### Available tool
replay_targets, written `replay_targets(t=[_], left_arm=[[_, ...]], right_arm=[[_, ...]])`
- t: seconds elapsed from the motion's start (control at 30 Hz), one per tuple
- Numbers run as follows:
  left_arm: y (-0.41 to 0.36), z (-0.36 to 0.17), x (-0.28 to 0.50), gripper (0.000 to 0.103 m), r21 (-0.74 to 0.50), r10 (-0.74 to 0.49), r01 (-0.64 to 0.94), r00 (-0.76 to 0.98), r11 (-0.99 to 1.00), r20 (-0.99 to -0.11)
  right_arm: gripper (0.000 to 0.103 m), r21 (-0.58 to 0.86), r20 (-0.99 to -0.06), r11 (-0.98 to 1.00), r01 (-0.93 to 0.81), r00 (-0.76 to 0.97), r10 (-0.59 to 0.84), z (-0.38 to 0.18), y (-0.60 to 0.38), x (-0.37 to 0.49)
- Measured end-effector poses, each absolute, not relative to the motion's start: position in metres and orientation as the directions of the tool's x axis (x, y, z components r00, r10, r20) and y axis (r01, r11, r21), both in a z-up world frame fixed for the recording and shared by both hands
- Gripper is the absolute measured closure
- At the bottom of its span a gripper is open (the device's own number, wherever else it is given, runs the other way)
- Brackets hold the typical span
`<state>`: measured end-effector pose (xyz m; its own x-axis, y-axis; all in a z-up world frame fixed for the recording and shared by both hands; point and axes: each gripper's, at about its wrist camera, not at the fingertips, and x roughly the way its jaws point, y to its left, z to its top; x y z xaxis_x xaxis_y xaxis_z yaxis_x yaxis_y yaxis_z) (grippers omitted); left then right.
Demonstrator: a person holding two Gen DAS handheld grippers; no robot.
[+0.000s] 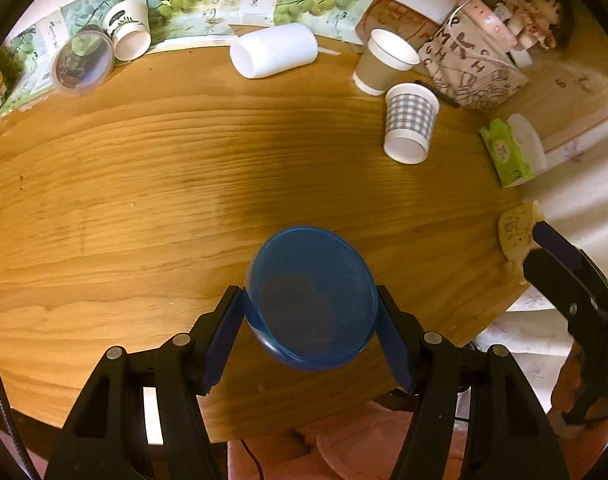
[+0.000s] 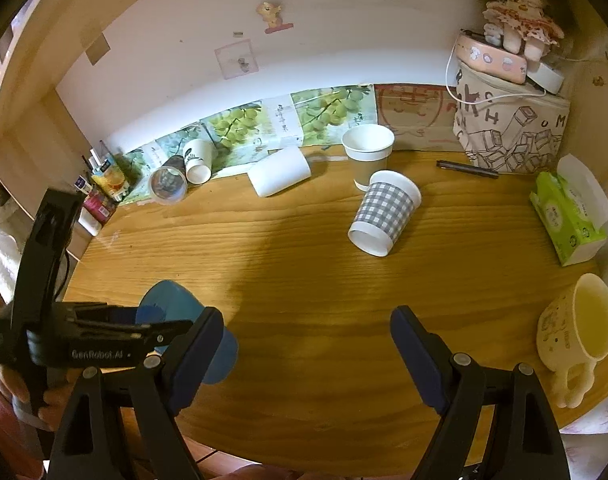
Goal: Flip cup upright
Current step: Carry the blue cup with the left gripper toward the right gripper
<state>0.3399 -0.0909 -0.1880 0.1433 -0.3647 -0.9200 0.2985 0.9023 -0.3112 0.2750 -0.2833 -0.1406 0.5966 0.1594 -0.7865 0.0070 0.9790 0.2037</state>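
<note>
L gripper (image 1: 310,330) has its 2 fingers (image 1: 224,336) pinching the blue cup (image 1: 312,300) by its sides, 1 blue pad on each side. Cup sits tilted btwn the fingers, open mouth turned toward the L wrist cam, dark bottom visible inside. It's over the near edge of the wooden counter (image 1: 144,200); can't tell if the cup touches the wood. From the R wrist view the same cup (image 2: 176,304) shows at the L, partly hidden behind the L gripper body (image 2: 84,336) and the R gripper's own L finger.

R gripper (image 2: 308,356) has fingers (image 2: 416,356) spread wide apart w/ nothing btwn them, only bare counter (image 2: 304,280).

Ahead of the R fingers, well apart: a grey checked paper cup (image 2: 386,214) lying tipped, base toward the cam, rim resting against a brown-sleeved paper cup (image 2: 366,152) that stands upright. To the L of those, a plain white cup (image 2: 280,176) lies on its side. Farther L, a clear plastic cup (image 2: 169,184) and a white printed cup (image 2: 198,160) lie on their sides, just beside each other. To the R of the R fingers, a cream mug (image 2: 576,332) lies on its side near the counter edge, mouth toward the cam. A green tissue pack (image 2: 566,216) is beyond it; a black pen (image 2: 468,169) lies by a printed bag (image 2: 512,132) at the back.
</note>
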Motion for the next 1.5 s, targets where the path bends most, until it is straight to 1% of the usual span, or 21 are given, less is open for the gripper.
replay_targets(t=[0.13,0.3,0.53,0.67,1.0,1.13,1.23,1.5], left_arm=[[-0.082,-0.196,0.338,0.035,-0.355,-0.406,0.276,0.158,0.894,-0.9],[-0.074,-0.201,0.333,0.035,-0.361,-0.416,0.261,0.202,0.896,-0.887],[-0.049,-0.208,0.325,0.035,-0.433,-0.473,0.203,0.224,0.878,-0.852],[-0.036,-0.208,0.319,0.035,-0.435,-0.471,0.186,0.257,0.881,-0.844],[-0.013,-0.209,0.296,0.035,-0.417,-0.462,0.201,0.317,0.886,-0.828],[-0.008,-0.21,0.289,0.035,-0.421,-0.472,0.217,0.314,0.881,-0.824],[-0.003,-0.212,0.283,0.035,-0.397,-0.454,0.231,0.31,0.888,-0.835],[0.007,-0.217,0.271,0.035,-0.412,-0.474,0.256,0.268,0.875,-0.839]], right_arm=[[0.017,0.195,-0.794,0.981,-0.003,0.587,0.16,-0.142,-0.281,0.28],[0.017,0.181,-0.8,0.983,-0.028,0.577,0.163,-0.144,-0.272,0.283],[0.017,0.17,-0.808,0.983,-0.076,0.56,0.183,-0.145,-0.253,0.286],[0.017,0.168,-0.811,0.981,-0.1,0.552,0.195,-0.146,-0.24,0.285],[0.017,0.17,-0.834,0.976,-0.138,0.508,0.217,-0.159,-0.206,0.28],[0.017,0.166,-0.841,0.974,-0.153,0.493,0.221,-0.163,-0.193,0.276],[0.017,0.165,-0.844,0.973,-0.163,0.487,0.224,-0.165,-0.184,0.272],[0.017,0.164,-0.853,0.974,-0.157,0.474,0.22,-0.171,-0.17,0.266]])
